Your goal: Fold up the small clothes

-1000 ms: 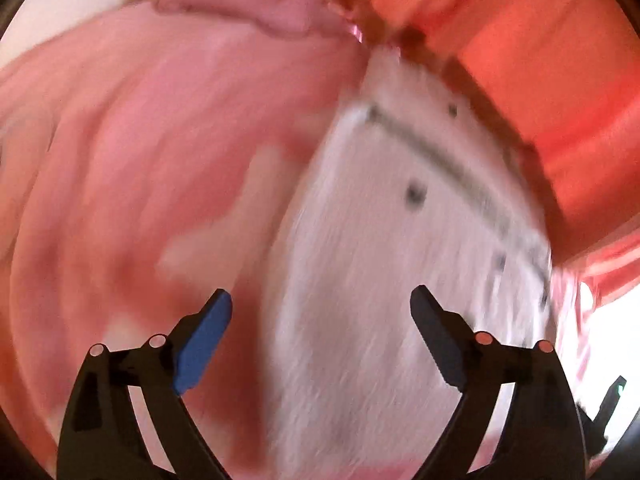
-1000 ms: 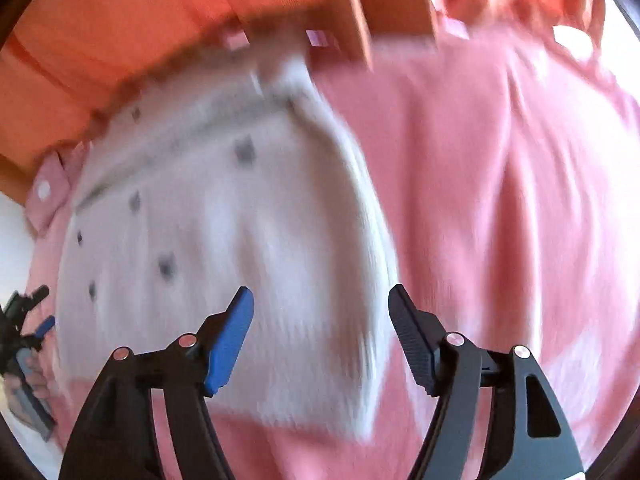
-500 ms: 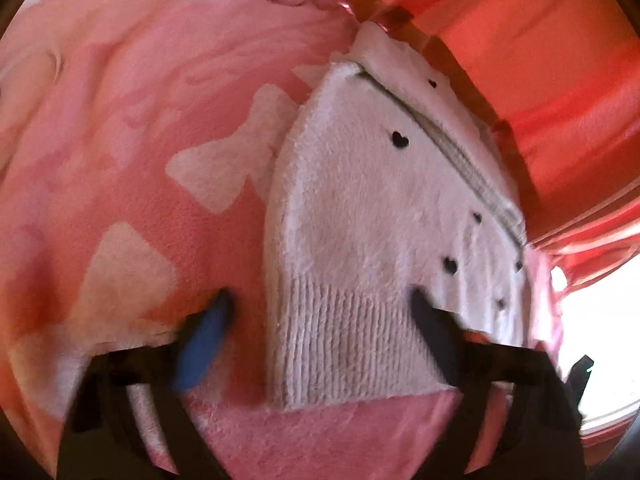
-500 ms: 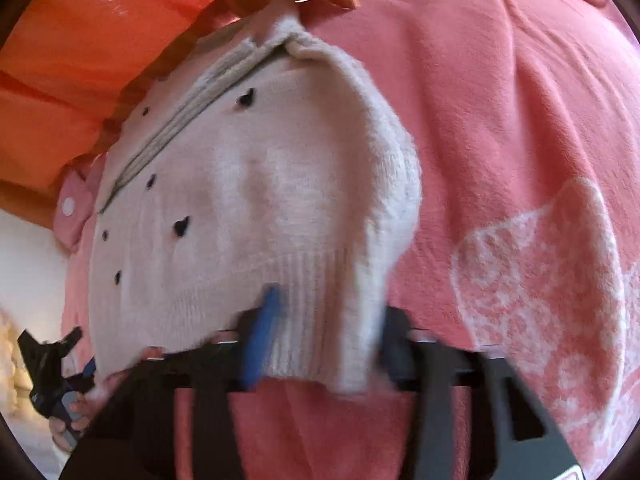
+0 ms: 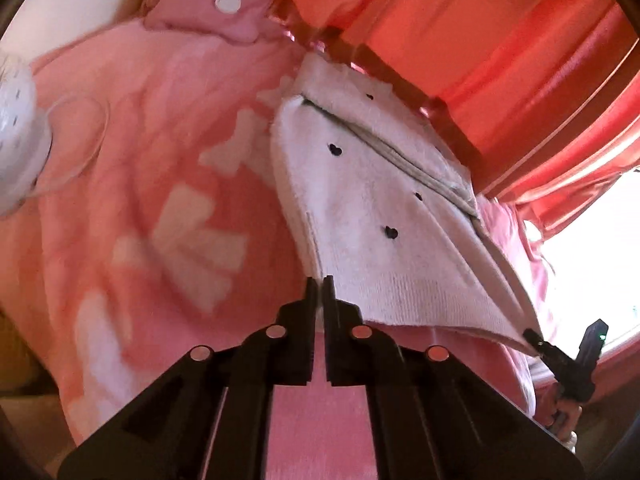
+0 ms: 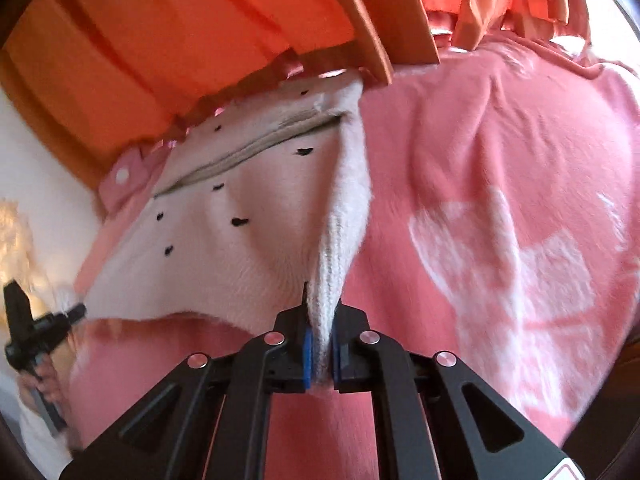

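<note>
A small white knit sweater [image 5: 372,216] with black heart dots lies on a pink blanket, its far edge by an orange curtain. My left gripper [image 5: 319,280] is shut on its near left hem corner. In the right wrist view the sweater [image 6: 240,236] shows again, and my right gripper [image 6: 322,312] is shut on the ribbed near right hem corner, which bunches up between the blue pads. Both near corners are lifted a little off the blanket. Each gripper shows small at the other view's edge: the right one [image 5: 560,356] and the left one [image 6: 44,320].
The pink blanket [image 5: 160,208] with white bow prints covers the surface, seen also in the right wrist view [image 6: 500,200]. An orange curtain [image 5: 480,40] and a wooden rail [image 6: 384,20] stand behind. A pink garment with a white snap [image 5: 216,12] lies at the back left. A white dotted item [image 5: 16,132] sits far left.
Both grippers moved down to the sweater's near hem, closed on its two corners and pulled them up. One second ago both were open above the sweater.
</note>
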A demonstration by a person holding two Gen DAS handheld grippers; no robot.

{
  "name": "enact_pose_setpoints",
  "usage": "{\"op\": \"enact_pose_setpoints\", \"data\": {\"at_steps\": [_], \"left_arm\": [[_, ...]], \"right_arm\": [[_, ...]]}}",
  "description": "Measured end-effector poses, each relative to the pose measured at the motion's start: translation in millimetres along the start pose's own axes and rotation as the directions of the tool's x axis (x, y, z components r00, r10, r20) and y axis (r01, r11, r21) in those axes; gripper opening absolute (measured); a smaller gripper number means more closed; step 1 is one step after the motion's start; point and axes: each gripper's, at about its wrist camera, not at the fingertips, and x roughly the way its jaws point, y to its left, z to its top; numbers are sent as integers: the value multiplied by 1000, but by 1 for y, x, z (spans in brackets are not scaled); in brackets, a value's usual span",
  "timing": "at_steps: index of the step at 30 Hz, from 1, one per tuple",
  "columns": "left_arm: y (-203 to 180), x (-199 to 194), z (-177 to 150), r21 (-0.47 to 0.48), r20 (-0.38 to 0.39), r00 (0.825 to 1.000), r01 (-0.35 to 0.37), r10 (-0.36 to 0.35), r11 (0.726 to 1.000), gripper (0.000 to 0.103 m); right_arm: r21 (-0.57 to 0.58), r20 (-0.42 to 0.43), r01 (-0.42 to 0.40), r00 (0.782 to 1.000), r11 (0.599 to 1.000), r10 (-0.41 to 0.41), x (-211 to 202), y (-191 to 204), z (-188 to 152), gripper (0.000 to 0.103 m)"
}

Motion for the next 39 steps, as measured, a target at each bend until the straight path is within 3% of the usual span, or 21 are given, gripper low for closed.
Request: {"op": "enact_pose_setpoints", "data": {"at_steps": [2, 4, 5, 6, 8, 13, 15, 16, 18, 19, 21, 22, 23, 27, 30, 35, 39], "left_arm": [[8, 6, -10, -22, -33, 999, -10, 9, 1000, 0], [15, 17, -11, -44, -30, 997, -68, 67, 997, 0], [19, 22, -10, -65, -33, 995, -92, 90, 994, 11], [27, 28, -7, -105, -51, 994, -106, 101, 989, 36], [41, 41, -2, -201, -59, 989, -143, 133, 969, 64], [44, 74, 7, -231, -100, 992, -101, 80, 968, 76], [36, 81, 6, -202, -89, 992, -104, 87, 974, 80], [30, 84, 7, -173, -89, 994, -81, 67, 981, 79], [20, 97, 8, -160, -130, 991, -31, 10, 987, 63], [17, 101, 8, -157, -146, 989, -29, 6, 987, 51], [12, 104, 8, -139, -166, 986, -25, 2, 990, 11], [11, 102, 8, -146, -171, 985, -12, -13, 989, 11], [11, 96, 7, -154, -159, 987, -7, -17, 988, 10], [2, 45, 4, -95, -83, 996, 25, -33, 995, 7], [4, 4, -8, -52, -71, 997, 29, -32, 998, 5], [10, -33, -51, -44, -125, 991, 32, -37, 999, 5], [0, -55, -88, -79, -166, 982, 78, -91, 994, 5]], "right_arm": [[-1, -48, 23, 999, 1000, -23, 11, -5, -10, 7], [17, -83, 34, 996, 999, -33, 23, -9, -12, 8], [32, -107, 34, 994, 999, -30, 27, -9, -14, 10], [43, -117, 28, 993, 999, -23, 29, -10, -13, 12], [67, -134, 24, 991, 997, -15, 32, -13, -11, 18], [120, -194, -12, 980, 993, 35, 40, -16, -11, 40], [119, -212, -15, 976, 993, 40, 43, -14, -10, 47], [118, -221, -16, 974, 993, 42, 45, -13, -8, 52], [123, -235, -12, 971, 992, 41, 50, -9, -6, 58], [120, -241, -2, 970, 993, 31, 53, -7, -5, 58], [126, -234, 11, 972, 992, 19, 57, -4, -2, 58], [127, -227, 2, 974, 992, 27, 57, -2, -1, 41], [123, -225, -8, 974, 992, 36, 57, -3, 0, 7], [79, -134, -11, 991, 997, 22, 30, -1, -8, 7], [68, -113, -18, 993, 998, 26, 1, -8, -27, 6], [33, -130, -25, 991, 999, 29, -43, -17, -59, 6], [-36, -167, -41, 985, 999, 35, -78, -6, -72, 6]]}}
